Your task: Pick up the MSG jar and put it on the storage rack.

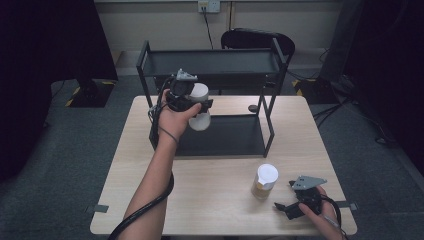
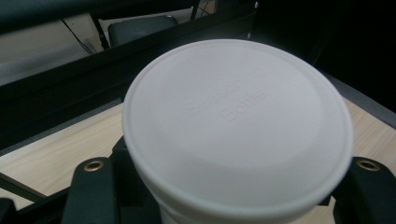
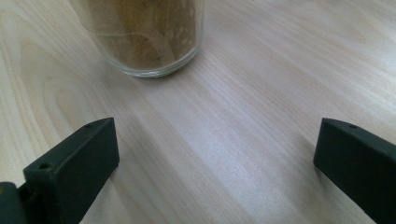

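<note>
My left gripper (image 1: 196, 106) is shut on a white-lidded jar (image 1: 199, 111), held in the air in front of the black two-tier rack (image 1: 272, 102), above its lower shelf. In the left gripper view the jar's white lid (image 2: 238, 126) looms between the two black jaws. A second jar (image 1: 264, 181) with a white lid and brown powder stands on the wooden table (image 1: 210, 200). My right gripper (image 1: 285, 209) rests on the table just right of it, open, with nothing between its fingers. The right gripper view has that jar's glass base (image 3: 144, 37) ahead on the wood.
The rack's upper shelf (image 1: 210, 62) is bare. A black chair (image 1: 257, 39) stands behind the rack, and dark stands flank the table on the grey floor. A black cable (image 1: 145, 205) trails from the left forearm over the table's front edge.
</note>
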Action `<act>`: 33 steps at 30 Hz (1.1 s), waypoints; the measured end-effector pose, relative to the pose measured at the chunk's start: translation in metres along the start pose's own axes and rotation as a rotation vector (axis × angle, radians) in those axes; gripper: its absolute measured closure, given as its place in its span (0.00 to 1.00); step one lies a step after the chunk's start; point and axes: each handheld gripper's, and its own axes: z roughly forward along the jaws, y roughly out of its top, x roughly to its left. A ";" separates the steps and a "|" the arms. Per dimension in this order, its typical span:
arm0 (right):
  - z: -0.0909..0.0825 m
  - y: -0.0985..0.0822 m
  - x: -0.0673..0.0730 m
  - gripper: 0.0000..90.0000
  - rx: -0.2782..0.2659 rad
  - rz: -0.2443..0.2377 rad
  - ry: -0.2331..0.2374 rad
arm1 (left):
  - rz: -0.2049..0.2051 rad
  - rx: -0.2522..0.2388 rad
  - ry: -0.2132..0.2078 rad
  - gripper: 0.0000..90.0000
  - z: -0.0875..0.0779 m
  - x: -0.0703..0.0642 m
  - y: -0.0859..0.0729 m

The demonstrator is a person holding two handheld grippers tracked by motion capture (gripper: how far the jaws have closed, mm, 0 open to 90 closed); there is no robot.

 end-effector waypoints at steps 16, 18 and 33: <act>0.000 0.000 0.000 0.00 0.001 -0.001 0.000 | -0.006 -0.016 0.004 0.38 -0.025 0.003 0.031; 0.000 0.000 0.000 0.00 0.001 -0.001 0.000 | -0.008 -0.020 0.004 0.38 -0.029 0.004 0.035; 0.000 0.000 0.000 0.00 0.001 -0.001 0.001 | -0.012 -0.040 0.011 0.38 -0.056 0.008 0.069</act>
